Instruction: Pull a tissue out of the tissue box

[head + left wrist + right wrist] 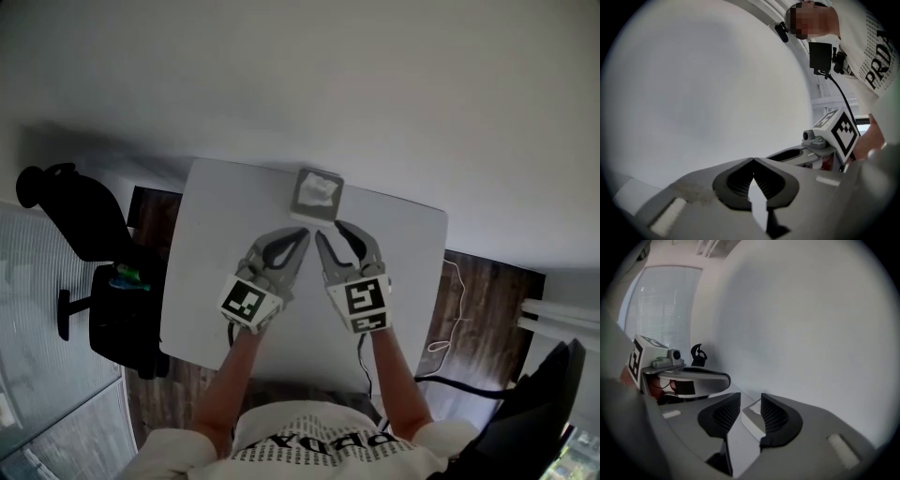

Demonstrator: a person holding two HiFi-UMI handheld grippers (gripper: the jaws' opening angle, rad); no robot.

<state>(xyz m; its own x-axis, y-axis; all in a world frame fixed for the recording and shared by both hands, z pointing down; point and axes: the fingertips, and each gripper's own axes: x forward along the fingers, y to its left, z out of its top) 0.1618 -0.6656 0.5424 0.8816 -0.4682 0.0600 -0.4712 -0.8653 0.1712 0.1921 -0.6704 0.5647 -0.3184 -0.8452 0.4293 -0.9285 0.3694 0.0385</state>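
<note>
Container: tissue box (317, 195), small, grey and square, lying flat on the white counter (211, 281) close to its 12 o'clock edge, opening facing up.
Contents: a white tissue (320, 189) sits crumpled in the top opening and fills most of it. How far it stands above the rim I cannot tell. Nothing grips it.
Left hand: left tongs (302, 234) point toward 12 o'clock, tips pressed together with nothing between them. A slit of light shows only lower down, behind the meeting tips. They hang just short of the box, near its 7 o'clock corner.
Right hand: right tongs (333, 230) stand wide, their dark ribbed pads (776, 416) apart and bare. The box shows through the gap, lying beyond the pads, not between them. The outer tip comes close to the box's 6 o'clock edge; whether it touches, cannot tell.
Pairing: the two tongs are side by side over mid-counter, tips near each other, marker cubes facing up at their 6 o'clock ends.
Person: bare forearms reach in from 6 o'clock, below a white printed shirt (319, 445).
Surroundings: black chair (80, 211) off the counter's 9 o'clock side. Dark wood floor (487, 291) at 3 o'clock, with a black cable (459, 383) trailing over it at 4 o'clock.
</note>
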